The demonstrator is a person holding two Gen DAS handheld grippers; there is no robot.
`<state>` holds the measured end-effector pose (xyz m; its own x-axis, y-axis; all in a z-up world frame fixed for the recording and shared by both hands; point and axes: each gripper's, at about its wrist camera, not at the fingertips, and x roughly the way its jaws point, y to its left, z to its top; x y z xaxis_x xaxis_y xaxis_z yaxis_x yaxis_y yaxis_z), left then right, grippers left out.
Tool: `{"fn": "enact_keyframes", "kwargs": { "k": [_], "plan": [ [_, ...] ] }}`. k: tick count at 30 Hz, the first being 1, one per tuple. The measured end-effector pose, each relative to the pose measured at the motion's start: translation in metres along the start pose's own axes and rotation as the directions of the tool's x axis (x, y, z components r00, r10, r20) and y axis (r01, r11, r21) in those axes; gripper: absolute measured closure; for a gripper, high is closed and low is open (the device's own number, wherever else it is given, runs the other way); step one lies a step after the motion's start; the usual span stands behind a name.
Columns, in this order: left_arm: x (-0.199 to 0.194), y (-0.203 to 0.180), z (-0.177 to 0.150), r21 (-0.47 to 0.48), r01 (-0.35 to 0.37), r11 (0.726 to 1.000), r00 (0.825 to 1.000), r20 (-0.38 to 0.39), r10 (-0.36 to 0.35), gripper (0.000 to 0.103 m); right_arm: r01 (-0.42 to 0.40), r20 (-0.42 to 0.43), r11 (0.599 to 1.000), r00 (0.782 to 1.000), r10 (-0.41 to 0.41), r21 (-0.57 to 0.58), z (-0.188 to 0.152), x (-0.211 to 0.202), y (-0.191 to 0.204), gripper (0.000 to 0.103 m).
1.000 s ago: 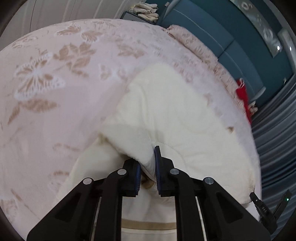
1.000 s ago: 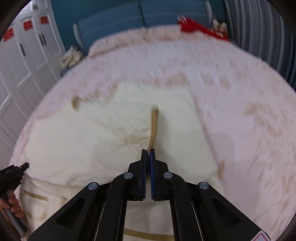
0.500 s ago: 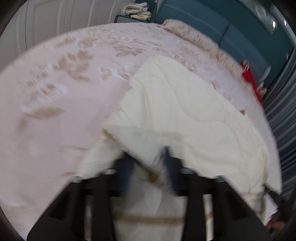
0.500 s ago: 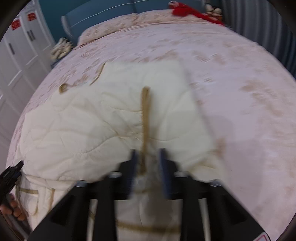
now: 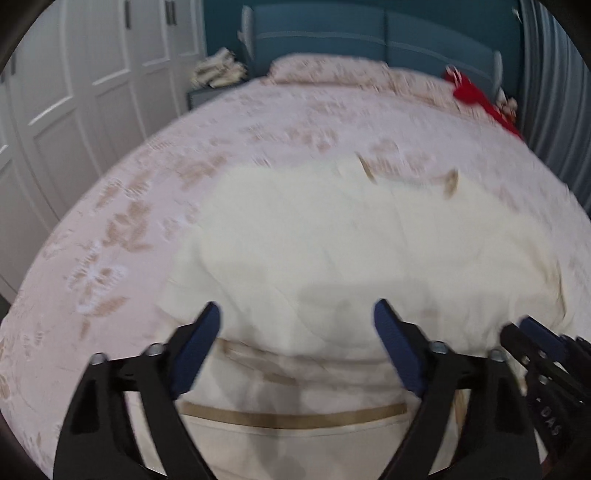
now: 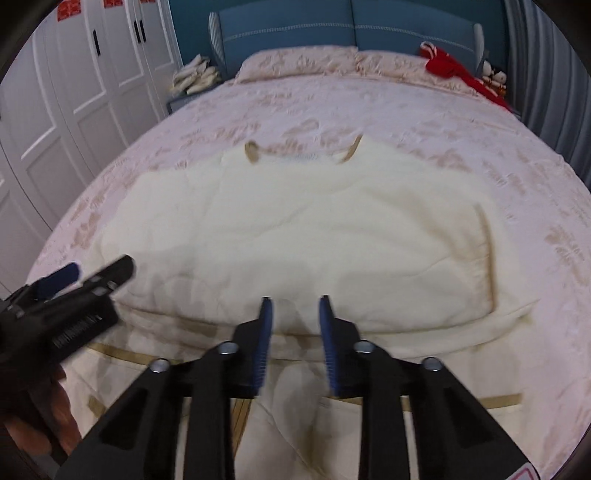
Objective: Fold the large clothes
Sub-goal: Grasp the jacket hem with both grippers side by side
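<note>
A large cream quilted garment (image 5: 332,251) with tan trim lies folded over on the pink floral bed; it also shows in the right wrist view (image 6: 295,229). Its folded edge lies just ahead of both grippers, with a lower layer and a tan band (image 5: 295,419) beneath them. My left gripper (image 5: 297,332) is wide open and empty above the near edge. My right gripper (image 6: 295,321) is open and empty over the same edge. The right gripper shows at the left view's right edge (image 5: 543,347); the left gripper shows at the right view's left edge (image 6: 70,291).
The pink floral bedspread (image 6: 480,140) surrounds the garment. A blue headboard (image 6: 351,29), pillows and a red item (image 6: 454,70) are at the far end. White wardrobe doors (image 5: 74,92) stand at the left, a nightstand with folded cloth (image 6: 195,77) beside them, and a grey curtain (image 6: 546,74) at the right.
Both grippers were shut on the garment's fabric a second ago. Both have opened and let go, and the folded layer now lies flat on the bed. Both cameras have swung towards the headboard.
</note>
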<state>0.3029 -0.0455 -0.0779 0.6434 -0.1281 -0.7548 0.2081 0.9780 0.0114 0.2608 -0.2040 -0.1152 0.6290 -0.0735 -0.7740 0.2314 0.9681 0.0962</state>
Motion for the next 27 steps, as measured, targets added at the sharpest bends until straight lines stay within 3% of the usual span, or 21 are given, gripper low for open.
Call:
{"fn": "enact_keyframes", "kwargs": {
  "k": [3,15,27],
  "plan": [
    [0.013,-0.004,-0.011,-0.015,0.003,1.0,0.999,-0.035,-0.004,0.034,0.008,-0.024,1.0,1.0,-0.008,0.003,-0.01,0.015,0.003,0.089],
    [0.031,-0.012,-0.032,0.027,-0.024,0.999,1.0,-0.009,0.024,0.034,0.038,-0.003,0.999,0.999,-0.038,-0.038,-0.029,0.036,0.007,0.091],
    [0.036,-0.014,-0.036,0.039,-0.036,0.999,0.999,0.005,0.036,0.034,-0.011,0.015,1.0,1.0,0.011,0.002,-0.034,0.041,-0.005,0.092]
  ]
}}
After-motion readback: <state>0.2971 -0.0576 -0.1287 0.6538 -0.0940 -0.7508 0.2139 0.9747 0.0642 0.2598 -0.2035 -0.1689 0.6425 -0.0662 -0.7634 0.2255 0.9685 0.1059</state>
